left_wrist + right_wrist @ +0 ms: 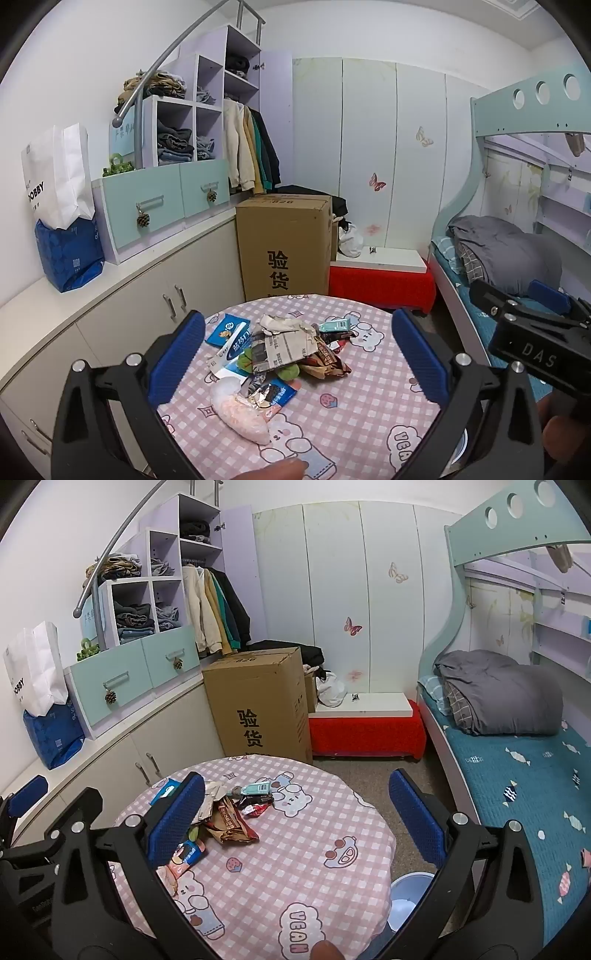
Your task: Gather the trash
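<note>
Pink checked cloth covers the round table, and the trash lies heaped on its left half: newspaper, snack wrappers, a blue packet, a pale plastic bag nearest. The left gripper hangs above the near edge, jaws spread wide, nothing between the pads. The right gripper is likewise spread and empty. Right of the table, low on the floor, stands what appears to be a blue bin, partly hidden.

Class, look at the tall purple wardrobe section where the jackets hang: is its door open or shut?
Open. The purple door is swung aside, leaving the hanging jackets and the shelves above them in plain view.
</note>
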